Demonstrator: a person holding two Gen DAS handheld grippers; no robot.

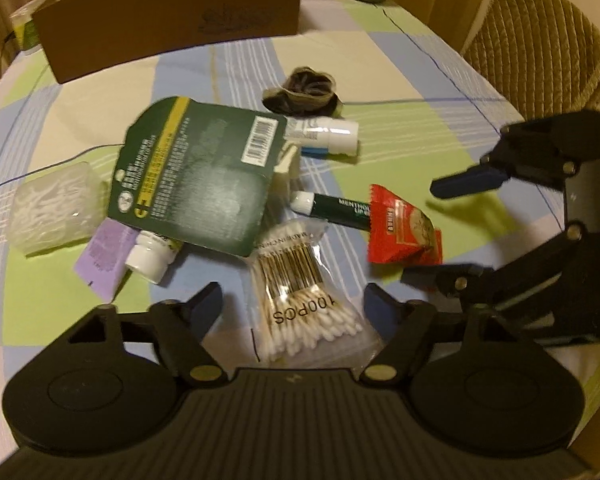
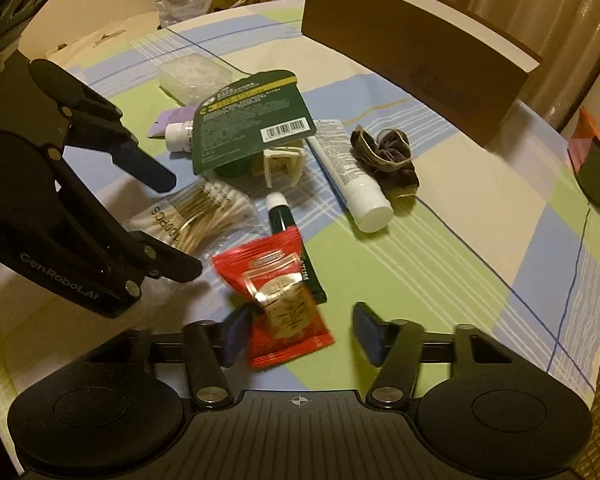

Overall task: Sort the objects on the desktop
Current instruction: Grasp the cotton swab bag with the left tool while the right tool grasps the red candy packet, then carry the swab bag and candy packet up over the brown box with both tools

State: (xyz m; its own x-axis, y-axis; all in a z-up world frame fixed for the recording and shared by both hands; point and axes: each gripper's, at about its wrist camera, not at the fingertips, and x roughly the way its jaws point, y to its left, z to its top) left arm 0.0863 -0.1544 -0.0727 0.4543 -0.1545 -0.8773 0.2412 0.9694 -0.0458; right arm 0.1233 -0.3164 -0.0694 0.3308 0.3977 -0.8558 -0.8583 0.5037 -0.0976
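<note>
A heap of small items lies on the checked tablecloth [image 1: 400,80]. My left gripper [image 1: 292,304] is open just above a bag of cotton swabs [image 1: 300,292], one finger on each side of it. My right gripper [image 2: 300,328] is open around a red snack packet [image 2: 284,300], and its left finger touches the packet's edge. The packet [image 1: 404,232] rests partly on a green lip balm [image 2: 280,216]. Each view also shows the other gripper: the right gripper [image 1: 448,228] and the left gripper [image 2: 168,220] over the swabs [image 2: 204,216].
A green card pack [image 1: 196,176], white tube [image 1: 328,132], dark scrunchie [image 1: 304,92], clear plastic box [image 1: 56,208], purple card [image 1: 104,256] and small white bottle [image 1: 152,256] lie nearby. A brown cardboard box [image 1: 172,12] stands at the back. A chair [image 1: 540,40] is beside the table.
</note>
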